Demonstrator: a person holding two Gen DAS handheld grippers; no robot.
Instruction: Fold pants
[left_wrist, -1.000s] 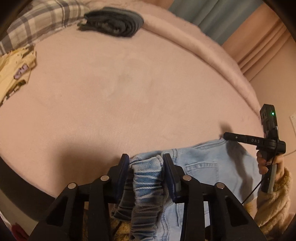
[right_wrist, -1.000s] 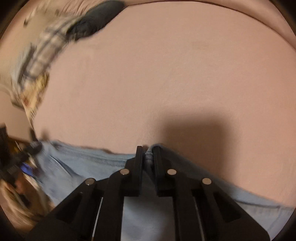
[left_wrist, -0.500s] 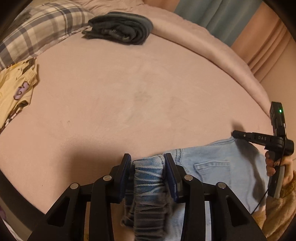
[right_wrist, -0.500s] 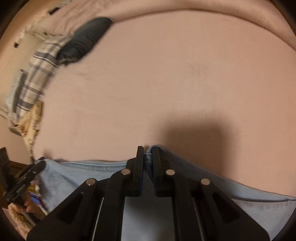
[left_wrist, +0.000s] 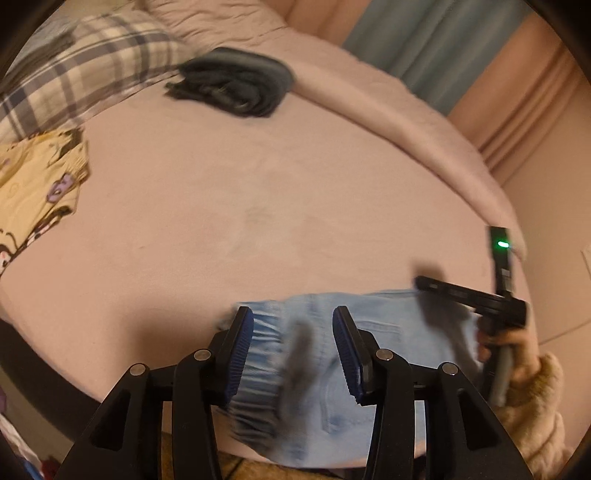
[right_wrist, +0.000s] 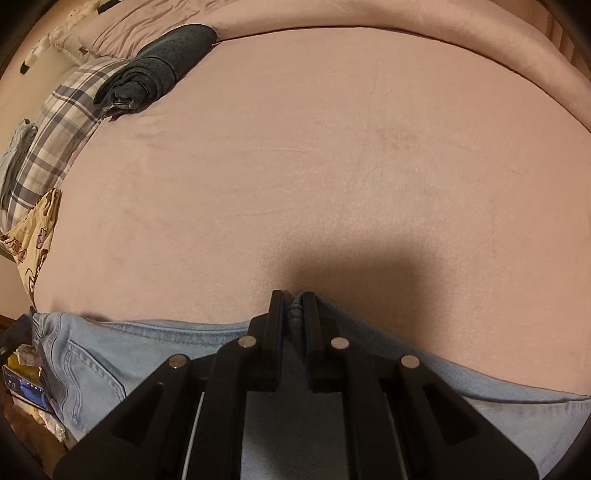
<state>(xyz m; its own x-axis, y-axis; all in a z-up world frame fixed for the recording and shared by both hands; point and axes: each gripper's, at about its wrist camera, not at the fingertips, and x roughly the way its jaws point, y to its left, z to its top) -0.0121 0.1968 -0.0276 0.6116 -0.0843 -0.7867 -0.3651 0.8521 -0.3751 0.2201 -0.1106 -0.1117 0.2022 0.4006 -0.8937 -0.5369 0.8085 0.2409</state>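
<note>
Lying lengthwise along the pink bed's (right_wrist: 332, 166) near edge, the light-blue denim pants (right_wrist: 155, 343) span both tongs. Left tongs (left_wrist: 293, 334) stand apart over the gathered waistband; right tongs (right_wrist: 293, 314) are clamped on the upper hem.

One pair of light-blue jeans (right_wrist: 155, 354) lies along the near edge of one pink bed (right_wrist: 332, 166). One folded dark garment (right_wrist: 155, 70) sits by the bed's far edge, one plaid pillow (right_wrist: 55, 129) and one yellow printed garment (right_wrist: 35, 236) toward its far-left corner. Two grippers: left (left_wrist: 293, 350), right (right_wrist: 293, 306).
</note>
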